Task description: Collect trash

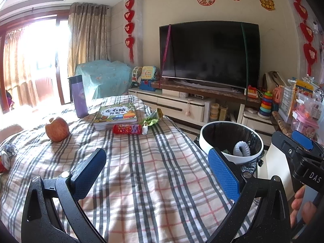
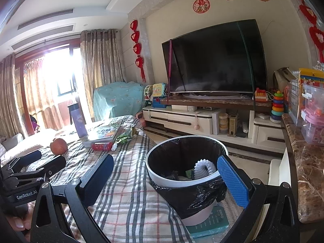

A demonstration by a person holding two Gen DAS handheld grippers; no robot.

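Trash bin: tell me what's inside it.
Inside the black-lined trash bin: a white ribbed ring and a green scrap. The near wall hides whatever lies deeper.

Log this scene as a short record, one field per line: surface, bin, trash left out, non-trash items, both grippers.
surface: table under a plaid cloth
bin: white bin with black liner, beside the table, white foam sleeve inside
trash left out: green wrapper, red wrapper, bitten apple
non-trash items: book stack, purple bottle
left gripper: open, empty
right gripper: open, empty
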